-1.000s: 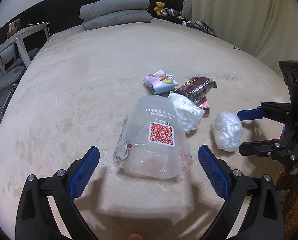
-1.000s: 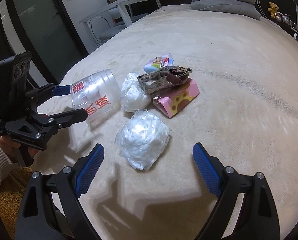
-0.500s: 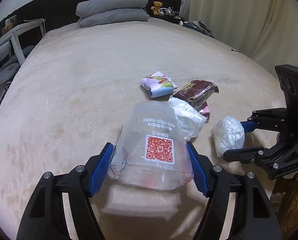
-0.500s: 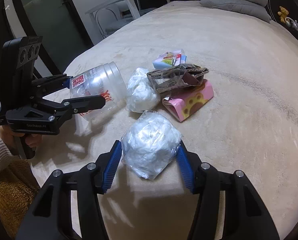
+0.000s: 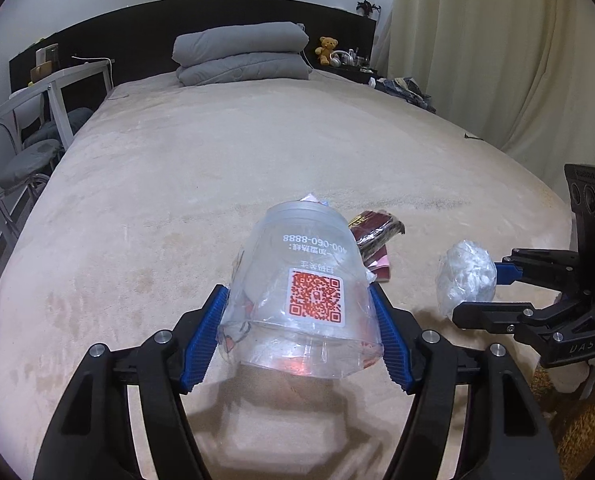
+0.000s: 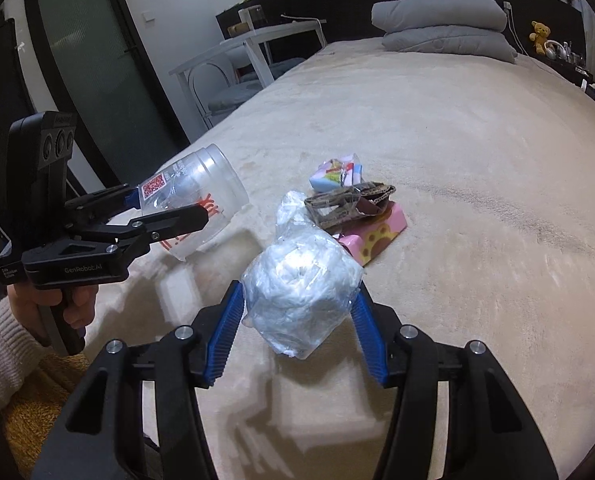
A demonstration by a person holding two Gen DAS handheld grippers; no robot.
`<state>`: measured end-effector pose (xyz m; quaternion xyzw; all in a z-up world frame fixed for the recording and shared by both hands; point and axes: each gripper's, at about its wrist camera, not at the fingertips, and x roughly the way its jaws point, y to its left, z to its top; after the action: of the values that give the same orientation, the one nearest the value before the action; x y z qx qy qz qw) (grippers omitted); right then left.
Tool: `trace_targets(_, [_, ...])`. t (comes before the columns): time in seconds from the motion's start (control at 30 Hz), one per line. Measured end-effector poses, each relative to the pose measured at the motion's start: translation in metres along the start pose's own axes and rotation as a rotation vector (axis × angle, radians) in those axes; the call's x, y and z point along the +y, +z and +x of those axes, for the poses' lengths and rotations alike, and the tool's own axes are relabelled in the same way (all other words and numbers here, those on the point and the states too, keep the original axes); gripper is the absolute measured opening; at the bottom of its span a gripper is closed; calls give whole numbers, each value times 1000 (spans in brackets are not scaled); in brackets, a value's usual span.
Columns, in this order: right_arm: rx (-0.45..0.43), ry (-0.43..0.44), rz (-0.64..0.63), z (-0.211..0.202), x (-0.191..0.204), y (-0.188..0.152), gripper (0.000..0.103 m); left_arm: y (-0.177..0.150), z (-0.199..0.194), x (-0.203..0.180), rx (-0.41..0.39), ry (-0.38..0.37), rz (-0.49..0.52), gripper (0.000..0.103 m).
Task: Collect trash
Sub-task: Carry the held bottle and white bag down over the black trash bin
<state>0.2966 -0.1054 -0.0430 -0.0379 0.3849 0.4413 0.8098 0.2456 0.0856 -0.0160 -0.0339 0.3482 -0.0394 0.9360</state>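
My left gripper (image 5: 297,296) is shut on a clear plastic cup (image 5: 305,264) with a red QR label, held tilted just above the bed. In the right wrist view the cup (image 6: 205,184) hangs in the left gripper (image 6: 165,208) at the left. My right gripper (image 6: 297,292) is shut on a crumpled ball of clear plastic (image 6: 301,280), also off the bed. On the blanket beyond lie a white plastic bag (image 6: 293,212), a brown wrapper (image 6: 349,200), a pink paw-print box (image 6: 381,236) and a colourful pack (image 6: 337,170).
The beige bed (image 5: 257,152) stretches away to folded grey bedding (image 5: 241,56) at a dark headboard. A white chair and table (image 5: 17,140) stand to the bed's left, a curtain (image 5: 497,60) to its right. A person's hand (image 6: 77,304) grips the left tool's handle.
Both grippers closed from wide open, the left on the cup and the right on the plastic ball. Both have since risen, lifting their loads off the blanket.
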Motion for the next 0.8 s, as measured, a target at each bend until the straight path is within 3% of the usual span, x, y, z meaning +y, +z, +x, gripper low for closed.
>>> trace_targets(0.1, [-38,0,11,-16,7,-8,55,-3,-21,-10,-43,34,8,68])
trace_targets(0.3, [-85,-25,-12,-45,20,-24,55,-19,-55,-26,-110,25,-7,68])
trace_targets(0.8, [-154,-55,53,-99,36,-83,55,-85,-110,-42,-214,75,-174,68])
